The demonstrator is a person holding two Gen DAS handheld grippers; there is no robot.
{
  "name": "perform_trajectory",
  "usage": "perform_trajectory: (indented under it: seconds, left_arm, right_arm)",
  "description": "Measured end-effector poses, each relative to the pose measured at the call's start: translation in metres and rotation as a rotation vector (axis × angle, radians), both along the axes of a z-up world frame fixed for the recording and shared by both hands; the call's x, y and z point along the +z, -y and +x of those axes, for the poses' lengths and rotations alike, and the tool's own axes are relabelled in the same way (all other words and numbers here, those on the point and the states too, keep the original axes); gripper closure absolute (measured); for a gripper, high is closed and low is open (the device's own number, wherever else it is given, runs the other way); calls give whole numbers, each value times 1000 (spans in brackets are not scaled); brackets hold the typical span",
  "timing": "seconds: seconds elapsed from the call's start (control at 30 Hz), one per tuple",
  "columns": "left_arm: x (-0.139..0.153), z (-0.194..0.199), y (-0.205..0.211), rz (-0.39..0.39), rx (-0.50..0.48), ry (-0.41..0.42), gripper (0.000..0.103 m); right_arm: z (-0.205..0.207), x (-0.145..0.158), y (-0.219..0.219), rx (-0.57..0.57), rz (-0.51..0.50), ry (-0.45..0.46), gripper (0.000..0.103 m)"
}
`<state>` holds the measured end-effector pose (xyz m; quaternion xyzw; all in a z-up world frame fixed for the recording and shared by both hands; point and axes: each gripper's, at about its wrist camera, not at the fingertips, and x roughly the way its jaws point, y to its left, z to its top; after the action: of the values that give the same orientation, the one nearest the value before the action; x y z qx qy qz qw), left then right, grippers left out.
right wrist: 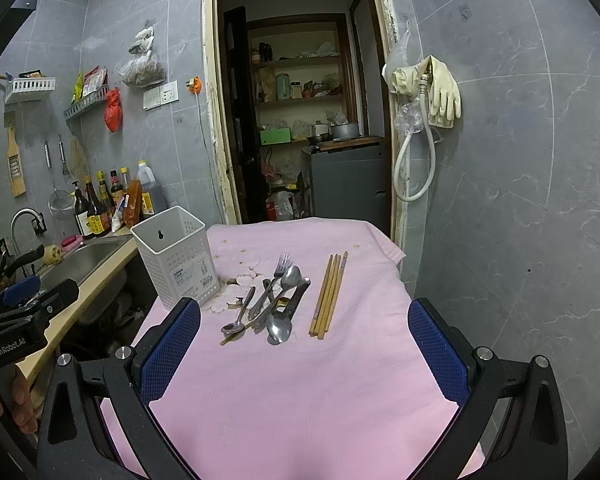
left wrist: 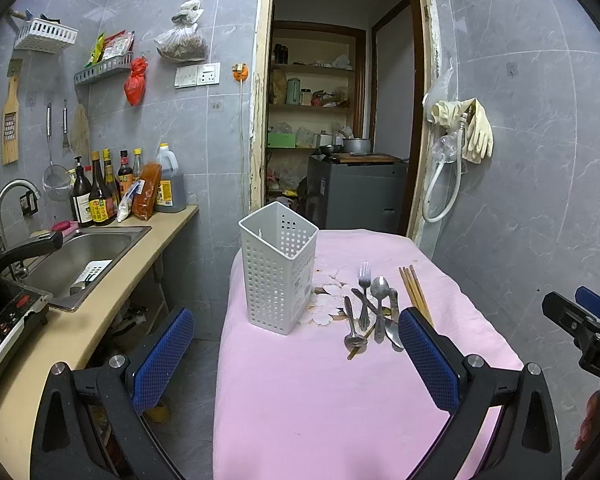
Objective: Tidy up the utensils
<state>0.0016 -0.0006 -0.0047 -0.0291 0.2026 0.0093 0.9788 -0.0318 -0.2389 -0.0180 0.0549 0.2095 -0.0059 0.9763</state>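
Four slim wooden chopsticks (right wrist: 328,295) beside, seemingly, shiny steel cutlery (right wrist: 274,300).

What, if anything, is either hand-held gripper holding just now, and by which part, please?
Nothing is held: the left hand-held gripper and right hand-held gripper are both open above the pink cloth.

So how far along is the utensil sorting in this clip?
Nothing looks done: the white holder shows no utensils inside. Both the left gripper and right gripper are open and empty. Left: fork, spoons and chopsticks all lie on the pink cloth.
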Motion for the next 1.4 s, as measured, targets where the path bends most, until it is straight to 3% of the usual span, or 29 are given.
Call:
perform_trajectory:
  seconds: [0.47, 1.4]
  left_arm:
    - [-17, 8, -7, -1, -11, -5, 0]
    - [-8, 26, -7, 0, -36, -39, 0]
  right_arm:
    - [7, -3, -1, -13, -1, -10, 1]
    - [27, -2, -6, -38, -6, -38, 1]
